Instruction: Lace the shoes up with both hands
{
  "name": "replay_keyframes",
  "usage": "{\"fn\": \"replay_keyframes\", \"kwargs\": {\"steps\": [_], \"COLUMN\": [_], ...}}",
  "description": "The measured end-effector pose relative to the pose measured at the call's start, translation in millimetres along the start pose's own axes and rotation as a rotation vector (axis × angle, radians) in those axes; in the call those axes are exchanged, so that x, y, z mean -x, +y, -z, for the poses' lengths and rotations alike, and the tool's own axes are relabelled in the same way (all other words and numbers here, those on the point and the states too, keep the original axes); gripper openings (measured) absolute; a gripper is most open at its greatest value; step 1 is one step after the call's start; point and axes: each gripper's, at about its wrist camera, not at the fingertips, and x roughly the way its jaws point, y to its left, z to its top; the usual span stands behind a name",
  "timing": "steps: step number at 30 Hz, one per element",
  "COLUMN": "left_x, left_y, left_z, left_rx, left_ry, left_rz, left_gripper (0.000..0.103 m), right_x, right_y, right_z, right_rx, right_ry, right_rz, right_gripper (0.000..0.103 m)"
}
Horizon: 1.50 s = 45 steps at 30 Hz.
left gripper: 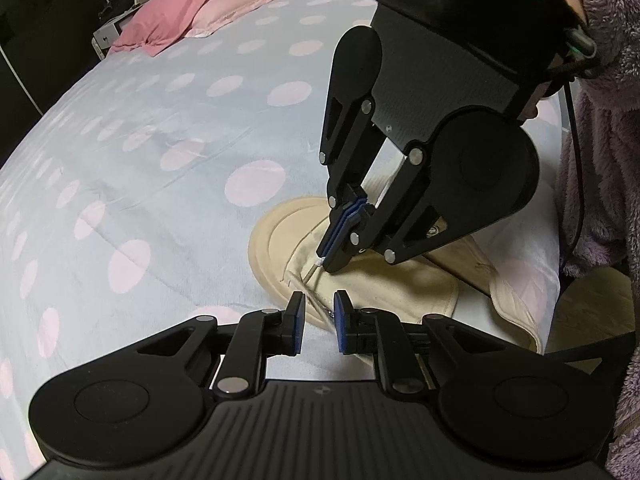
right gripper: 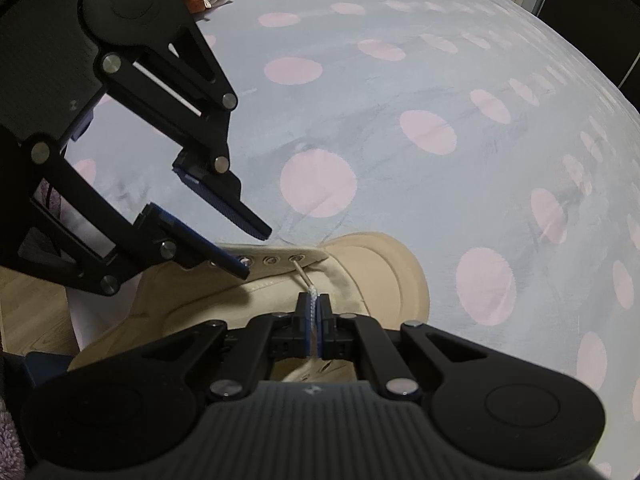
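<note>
A beige canvas shoe (right gripper: 372, 268) lies on the bed with its toe pointing away from me. My right gripper (right gripper: 314, 300) is shut on a white lace (right gripper: 312, 294) just behind its stiff tip. That tip (right gripper: 302, 274) slants into the frontmost eyelet (right gripper: 296, 258) of the near row. In the left wrist view the right gripper (left gripper: 326, 260) comes down over the shoe (left gripper: 380, 288), pinching the lace (left gripper: 319, 263). My left gripper (left gripper: 320, 300) is open a little with nothing between its pads. It hovers over the eyelet row, just left of the lace, where the right wrist view shows the left gripper (right gripper: 252, 254).
The bedcover (left gripper: 160, 160) is pale blue with pink dots and stretches far beyond the shoe. Pink pillows (left gripper: 172, 12) lie at the head. A person's purple fleece sleeve (left gripper: 600, 160) is at the right edge. Wooden floor (right gripper: 32, 312) shows beside the bed.
</note>
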Motion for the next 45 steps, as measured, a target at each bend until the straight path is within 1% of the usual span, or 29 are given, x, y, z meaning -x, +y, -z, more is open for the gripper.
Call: {"fn": "replay_keyframes", "kwargs": {"steps": [4,13,17,20,23,27,31,34,36,37,38,40,41,42,43,45], "left_x": [2,5,12,19,14,-1,-19,-29,-32,-34,-36,-40,-43,-45,-48,-51], "left_y": [1,1,5,13,11,-1,-16,-24,-28,-29,-31,-34,-35,-35,-36,-38], "left_z": [0,-1,-1,-1,2,7,12,13,12,11,11,10,9,9,9,9], "left_rx": [0.009,0.008,0.021,0.022,-0.027,-0.142,-0.288,-0.359,-0.390,-0.408,-0.426,-0.461,-0.474,-0.480,-0.485,-0.492], "left_ry": [-0.005,-0.010,-0.037,-0.052,-0.033,-0.016,0.020,0.028,0.024,0.023,0.024,0.032,0.037,0.043,0.050,0.057], "left_rz": [0.003,0.001,0.007,-0.011,-0.024,-0.053,-0.133,-0.154,-0.163,-0.172,-0.181,-0.201,-0.205,-0.200,-0.197,-0.193], "left_gripper": [0.013,0.013,0.013,0.013,0.013,0.013,0.013,0.013,0.013,0.013,0.013,0.013,0.011,0.010,0.005,0.001], "right_x": [-3,-5,-4,0,0,-2,-3,-5,-4,-4,5,4,1,5,6,4], "right_y": [1,11,13,14,17,20,24,25,20,7,7,-8,-16,-16,-16,-18], "right_z": [0,1,2,2,3,5,9,11,18,28,26,-11,-18,-18,-18,-18], "right_rx": [-0.013,0.002,-0.016,-0.025,-0.020,-0.022,-0.016,-0.027,-0.033,-0.034,-0.034,-0.037,-0.038,-0.040,-0.040,-0.042], "right_ry": [0.009,0.038,0.023,0.001,-0.011,-0.023,-0.045,-0.053,-0.054,-0.054,-0.054,-0.053,-0.053,-0.053,-0.053,-0.053], "right_rz": [0.008,0.015,0.009,-0.011,-0.011,-0.024,-0.018,-0.024,-0.029,-0.032,-0.034,-0.037,-0.039,-0.041,-0.042,-0.044], "right_gripper": [0.003,0.003,0.003,0.003,0.003,0.003,0.003,0.003,0.003,0.003,0.003,0.004,0.004,0.004,0.004,0.004]}}
